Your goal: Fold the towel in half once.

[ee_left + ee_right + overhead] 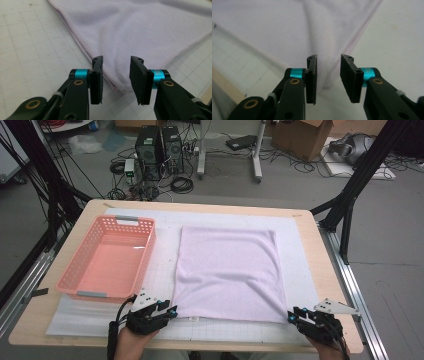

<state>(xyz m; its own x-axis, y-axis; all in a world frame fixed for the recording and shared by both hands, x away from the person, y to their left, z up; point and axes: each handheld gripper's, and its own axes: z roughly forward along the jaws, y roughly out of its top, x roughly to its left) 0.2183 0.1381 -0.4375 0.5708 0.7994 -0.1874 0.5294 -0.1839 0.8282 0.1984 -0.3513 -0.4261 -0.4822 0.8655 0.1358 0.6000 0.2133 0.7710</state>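
Observation:
A pale lilac towel (227, 272) lies spread flat on the white grid mat (300, 245) in the middle of the table. My left gripper (172, 311) sits at the towel's near left corner (117, 86); its jaws stand open on either side of that corner, a gap on both sides. At the near right corner (327, 80) my right gripper (290, 316) is open too, and the corner lies between its jaws without being pinched. A hand holds each gripper at the table's front edge.
An empty pink plastic basket (107, 257) stands on the mat to the left of the towel. Beyond the table are computer towers (160, 152), cables, a cardboard box (310, 137) and black frame legs (350, 195). The table's wooden rim (325, 270) runs along the right.

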